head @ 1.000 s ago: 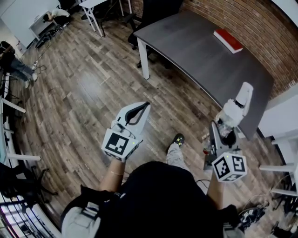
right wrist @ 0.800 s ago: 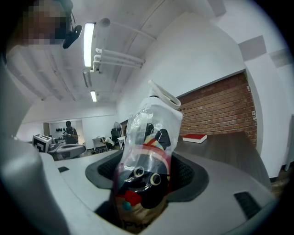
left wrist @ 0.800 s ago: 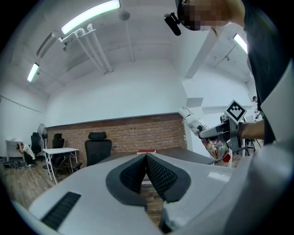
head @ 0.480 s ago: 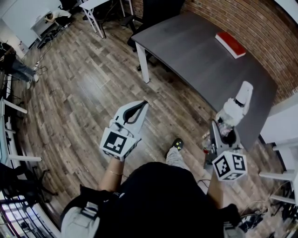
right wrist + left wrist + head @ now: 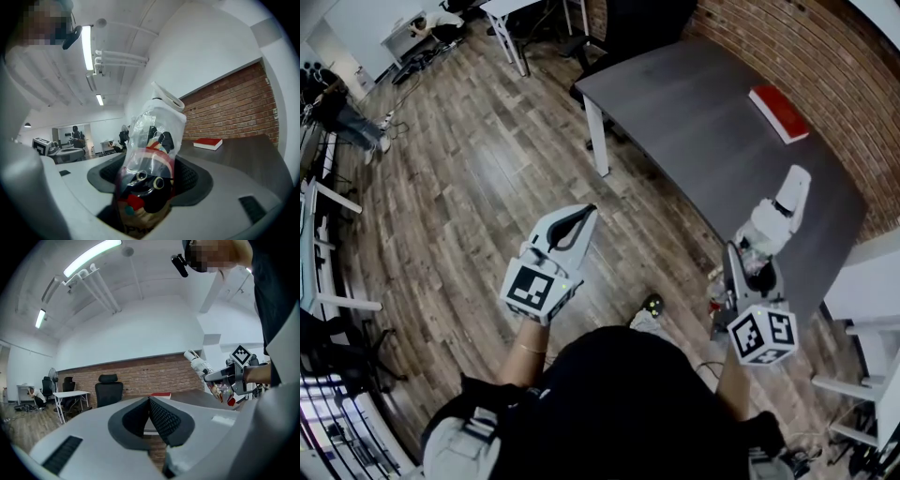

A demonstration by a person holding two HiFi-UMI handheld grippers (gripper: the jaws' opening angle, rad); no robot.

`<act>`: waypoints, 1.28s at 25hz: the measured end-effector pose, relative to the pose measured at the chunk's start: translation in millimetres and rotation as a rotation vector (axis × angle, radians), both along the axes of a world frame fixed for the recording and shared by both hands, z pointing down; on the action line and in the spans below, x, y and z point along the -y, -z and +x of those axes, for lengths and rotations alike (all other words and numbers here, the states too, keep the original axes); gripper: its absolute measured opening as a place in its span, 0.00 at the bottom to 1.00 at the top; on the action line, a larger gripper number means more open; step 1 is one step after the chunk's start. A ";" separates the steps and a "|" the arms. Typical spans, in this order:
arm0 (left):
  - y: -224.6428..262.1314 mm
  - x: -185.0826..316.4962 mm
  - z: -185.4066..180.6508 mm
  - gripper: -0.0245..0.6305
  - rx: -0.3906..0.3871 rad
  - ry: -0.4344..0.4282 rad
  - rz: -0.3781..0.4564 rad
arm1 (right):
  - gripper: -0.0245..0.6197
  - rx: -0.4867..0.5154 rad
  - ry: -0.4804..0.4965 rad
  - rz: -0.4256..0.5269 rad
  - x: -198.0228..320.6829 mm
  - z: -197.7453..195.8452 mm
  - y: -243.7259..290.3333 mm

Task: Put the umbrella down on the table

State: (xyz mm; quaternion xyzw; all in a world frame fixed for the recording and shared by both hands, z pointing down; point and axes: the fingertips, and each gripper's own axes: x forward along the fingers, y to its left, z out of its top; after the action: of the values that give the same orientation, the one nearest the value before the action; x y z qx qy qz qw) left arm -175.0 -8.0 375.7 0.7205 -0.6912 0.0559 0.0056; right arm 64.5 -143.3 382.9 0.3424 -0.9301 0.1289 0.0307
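A folded umbrella (image 5: 775, 216) in a clear plastic sleeve, white at its far end, sticks forward out of my right gripper (image 5: 750, 261), which is shut on its patterned lower part. It hangs level over the near edge of the dark grey table (image 5: 694, 112). In the right gripper view the umbrella (image 5: 152, 154) fills the jaws of my right gripper (image 5: 150, 176). My left gripper (image 5: 586, 210) is held over the wooden floor to the left of the table, its jaws shut on nothing. From the left gripper (image 5: 150, 401) view the umbrella (image 5: 201, 365) shows at the right.
A red book (image 5: 780, 113) lies at the table's far side by the brick wall (image 5: 806, 47). A black office chair (image 5: 637, 23) stands behind the table. White shelving (image 5: 862, 281) sits at the right. A white desk (image 5: 516, 14) and a person (image 5: 347, 117) are farther off.
Both grippers have been carried forward toward the table, which now sits nearer and more to the right in the head view. The right gripper's hold on the umbrella is unchanged.
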 end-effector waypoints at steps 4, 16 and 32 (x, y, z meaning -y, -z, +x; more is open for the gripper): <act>0.8 20.6 -2.4 0.03 0.004 0.020 -0.003 | 0.49 0.002 0.021 -0.005 22.1 -4.8 -0.7; 9.1 95.2 20.6 0.03 0.037 -0.007 0.011 | 0.49 0.010 0.026 -0.013 83.0 13.6 -7.2; -0.6 182.9 50.0 0.03 0.020 -0.120 -0.005 | 0.49 0.003 -0.047 -0.054 138.3 38.9 -23.8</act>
State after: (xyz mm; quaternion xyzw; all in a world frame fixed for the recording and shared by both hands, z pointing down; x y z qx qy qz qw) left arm -125.1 -190.8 376.2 0.7602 -0.6465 0.0651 -0.0030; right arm 103.4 -281.5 406.6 0.3630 -0.9181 0.1550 0.0357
